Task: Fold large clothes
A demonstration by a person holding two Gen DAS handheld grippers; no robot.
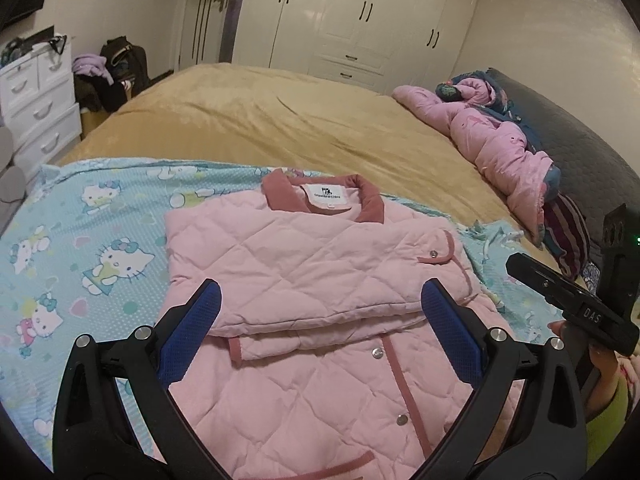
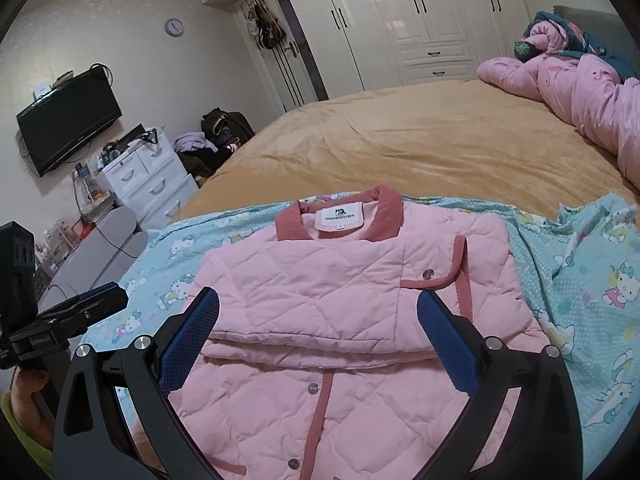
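Note:
A pink quilted jacket [image 1: 304, 264] with a dusty-rose collar and trim lies on a blue cartoon-cat sheet [image 1: 80, 264], collar pointing away from me. Its sides and sleeves are folded in over the chest, and the snap-buttoned lower half stretches toward me. My left gripper [image 1: 322, 292] hovers open over the jacket's middle fold, blue pads wide apart, holding nothing. In the right wrist view the same jacket [image 2: 320, 280] lies under my right gripper [image 2: 318, 298], also open and holding nothing. Each gripper's black body shows at the edge of the other's view.
The sheet lies on a bed with a tan blanket [image 1: 280, 120]. A crumpled pink duvet [image 1: 492, 140] lies by the dark headboard on the right. White drawers [image 2: 148, 184], a wall TV [image 2: 68, 120] and a clothes pile [image 2: 208, 140] stand to the left, wardrobes behind.

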